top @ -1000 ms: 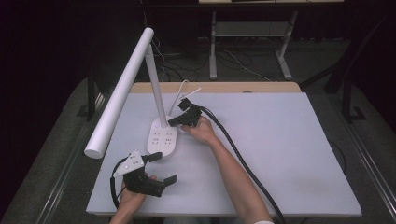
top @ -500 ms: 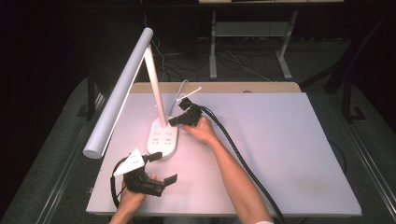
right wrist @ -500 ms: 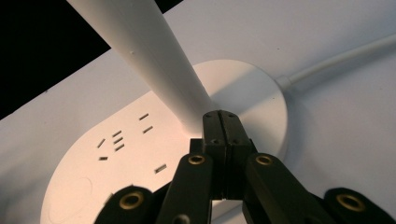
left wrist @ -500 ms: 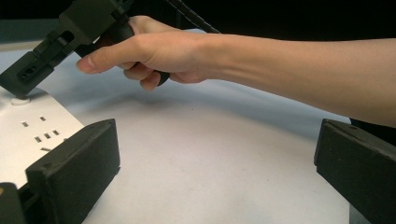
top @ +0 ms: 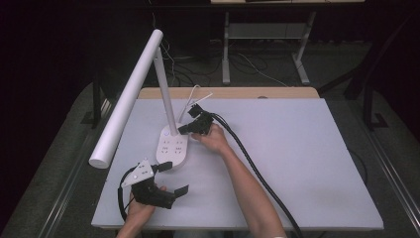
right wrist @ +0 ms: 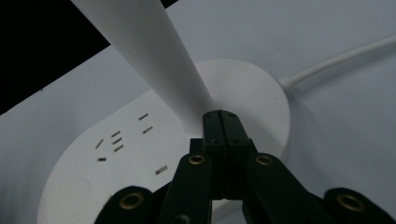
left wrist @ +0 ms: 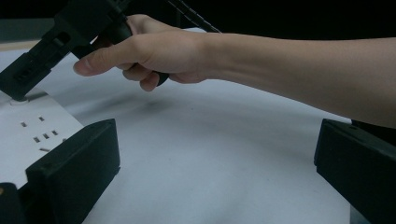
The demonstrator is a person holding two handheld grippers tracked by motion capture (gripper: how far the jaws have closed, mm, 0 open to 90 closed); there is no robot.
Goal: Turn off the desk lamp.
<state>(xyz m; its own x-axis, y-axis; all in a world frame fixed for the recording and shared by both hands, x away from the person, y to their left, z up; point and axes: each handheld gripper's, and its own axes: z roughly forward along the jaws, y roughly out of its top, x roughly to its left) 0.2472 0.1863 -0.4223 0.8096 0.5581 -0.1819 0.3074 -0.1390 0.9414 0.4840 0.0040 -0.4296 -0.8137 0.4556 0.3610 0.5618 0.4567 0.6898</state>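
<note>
1. No text, brand, number or sign can be read anywhere in these views.
2. The white lamp base [right wrist: 140, 154] bears only socket slots, with no legible marking beside them.

Dim room up top, grey floor [top: 54, 144] flanking the pale bench [top: 307, 163], metal desk legs [top: 227, 47] and loose cables [top: 257, 67] behind its wooden far edge.

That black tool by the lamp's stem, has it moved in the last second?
Yes. The right tool has slid left and slightly toward the person, closing on the lamp base; its shut tips now sit at the foot of the stem.
</note>
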